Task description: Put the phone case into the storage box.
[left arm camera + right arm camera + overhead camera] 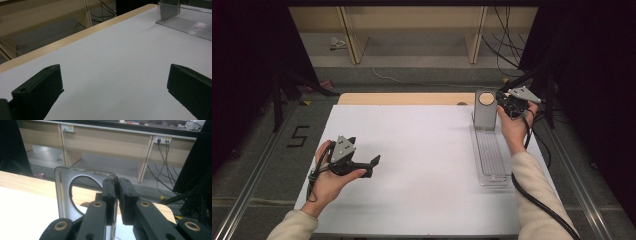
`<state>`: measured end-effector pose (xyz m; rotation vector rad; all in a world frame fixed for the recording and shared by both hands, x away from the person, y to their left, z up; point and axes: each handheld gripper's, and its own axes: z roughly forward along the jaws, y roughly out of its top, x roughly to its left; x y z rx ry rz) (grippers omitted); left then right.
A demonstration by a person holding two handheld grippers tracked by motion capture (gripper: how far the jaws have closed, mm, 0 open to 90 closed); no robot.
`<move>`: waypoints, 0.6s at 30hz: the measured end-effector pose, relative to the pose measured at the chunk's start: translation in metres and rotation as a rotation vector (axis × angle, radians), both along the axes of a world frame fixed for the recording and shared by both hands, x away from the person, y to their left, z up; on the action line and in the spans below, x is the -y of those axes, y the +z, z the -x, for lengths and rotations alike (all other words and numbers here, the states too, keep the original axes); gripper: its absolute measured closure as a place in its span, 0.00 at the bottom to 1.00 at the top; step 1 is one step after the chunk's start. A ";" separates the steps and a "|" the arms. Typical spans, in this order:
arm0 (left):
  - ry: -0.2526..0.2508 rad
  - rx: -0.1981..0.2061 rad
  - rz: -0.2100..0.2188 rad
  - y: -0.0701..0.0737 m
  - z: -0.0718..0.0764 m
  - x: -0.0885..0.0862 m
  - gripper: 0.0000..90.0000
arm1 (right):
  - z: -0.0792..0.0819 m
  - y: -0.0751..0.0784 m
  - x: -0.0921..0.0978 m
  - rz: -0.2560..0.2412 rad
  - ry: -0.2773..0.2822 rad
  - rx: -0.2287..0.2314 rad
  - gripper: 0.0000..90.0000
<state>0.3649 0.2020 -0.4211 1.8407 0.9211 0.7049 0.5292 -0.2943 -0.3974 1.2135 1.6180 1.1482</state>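
At the table's far right, the right gripper [117, 195] is clamped on the top corner of a grey plate [63, 195] with a round hole, which stands upright at the far end of a clear tray [490, 155]. The left gripper [362, 165] hovers over the white tabletop [422, 160], jaws spread wide and holding nothing. With so narrow a bite on the thin edge, the plate could twist or slip free, or a pull could drag the light tray along.

Left gripper [371, 164], lower left of the high view, jaws wide apart; right gripper [503, 98], upper right, jaws clamped.
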 end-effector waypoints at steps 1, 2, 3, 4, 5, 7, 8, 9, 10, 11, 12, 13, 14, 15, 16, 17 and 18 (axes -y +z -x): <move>-0.001 0.000 -0.001 0.000 0.000 0.000 0.00 | 0.000 0.000 0.000 0.000 0.000 -0.001 0.93; -0.001 0.000 -0.001 0.000 0.000 0.000 0.00 | 0.000 -0.001 0.000 0.002 0.001 -0.002 0.93; -0.001 0.001 -0.001 0.000 0.000 0.000 0.00 | 0.000 -0.001 0.000 0.002 -0.001 -0.005 0.93; -0.001 0.001 -0.001 0.000 0.000 0.000 0.00 | -0.001 -0.002 0.000 0.001 -0.001 -0.005 0.93; -0.001 0.001 -0.002 0.000 0.000 0.000 0.00 | -0.001 -0.002 0.000 0.000 0.000 0.000 0.93; 0.000 0.000 0.000 0.000 0.000 0.000 0.00 | -0.001 -0.002 0.000 0.000 0.000 0.000 0.93; 0.000 0.000 0.000 0.000 0.000 0.000 0.00 | -0.001 -0.002 0.000 0.000 0.001 0.000 0.93; -0.001 0.000 -0.001 0.000 0.000 0.000 0.00 | -0.001 -0.003 0.000 -0.001 0.001 0.001 0.93; 0.000 -0.001 -0.001 0.000 0.000 0.000 0.00 | -0.001 -0.003 0.000 -0.002 0.000 0.001 0.93; -0.001 0.000 -0.001 0.000 0.000 0.000 0.00 | -0.001 -0.003 0.000 -0.003 0.000 0.001 0.93; -0.001 0.000 -0.001 0.000 0.000 0.000 0.00 | -0.001 -0.003 0.000 -0.005 -0.001 -0.001 0.93; -0.001 0.000 -0.001 0.000 0.000 0.000 0.00 | -0.001 -0.003 0.000 -0.007 -0.002 0.000 0.93; -0.003 0.001 -0.002 0.000 0.000 0.000 0.00 | -0.001 -0.003 0.000 -0.009 -0.002 0.001 0.93; -0.003 0.001 -0.002 0.000 0.000 0.000 0.00 | -0.002 -0.003 0.000 -0.010 -0.002 0.002 0.92; -0.001 0.001 -0.003 0.000 0.000 0.000 0.00 | -0.002 -0.004 0.000 -0.011 -0.002 0.001 0.90; -0.001 0.001 -0.002 0.000 0.000 0.000 0.00 | -0.002 -0.004 0.000 -0.011 -0.003 0.001 0.89; -0.002 0.000 -0.001 0.000 0.000 0.000 0.00 | -0.002 -0.004 0.000 -0.010 -0.004 0.001 0.87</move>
